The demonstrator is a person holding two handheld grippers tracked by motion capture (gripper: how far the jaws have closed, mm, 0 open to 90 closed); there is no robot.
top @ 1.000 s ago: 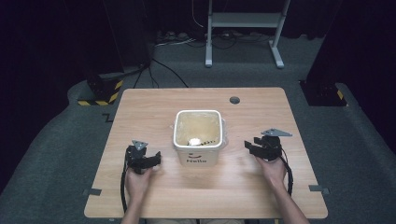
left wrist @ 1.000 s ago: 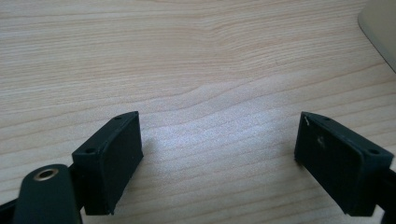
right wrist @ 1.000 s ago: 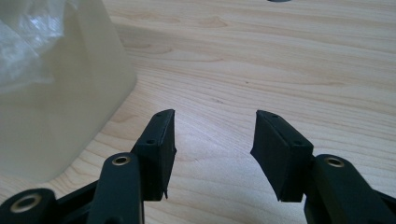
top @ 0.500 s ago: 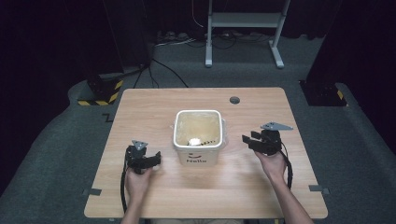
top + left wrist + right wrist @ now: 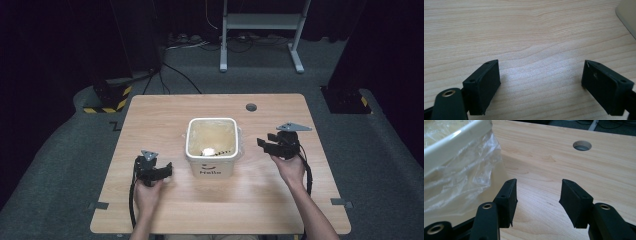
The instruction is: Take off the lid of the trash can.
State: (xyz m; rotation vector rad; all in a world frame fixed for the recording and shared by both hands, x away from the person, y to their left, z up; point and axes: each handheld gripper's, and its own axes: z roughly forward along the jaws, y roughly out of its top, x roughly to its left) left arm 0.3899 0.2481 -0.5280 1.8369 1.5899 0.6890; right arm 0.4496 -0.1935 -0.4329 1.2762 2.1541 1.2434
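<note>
— What lies around me here, past my own business?

— A light wooden worktop [image 5: 165, 115] under me, its grain running crosswise. Toward its far edge I see a round cable hole [image 5: 251, 107], grey inside.

— And off the worktop?

— Grey carpet [image 5: 60, 165] on every side. Behind the far edge stands a pale metal stand [image 5: 260, 22] on two feet, with dark cables [image 5: 172, 75] trailing over the floor near it. At the far left I see a block with yellow and black hazard stripes [image 5: 107, 102]; another sits far right [image 5: 350, 100]. Small grey brackets [image 5: 98, 205] sit at the near corners.
</note>
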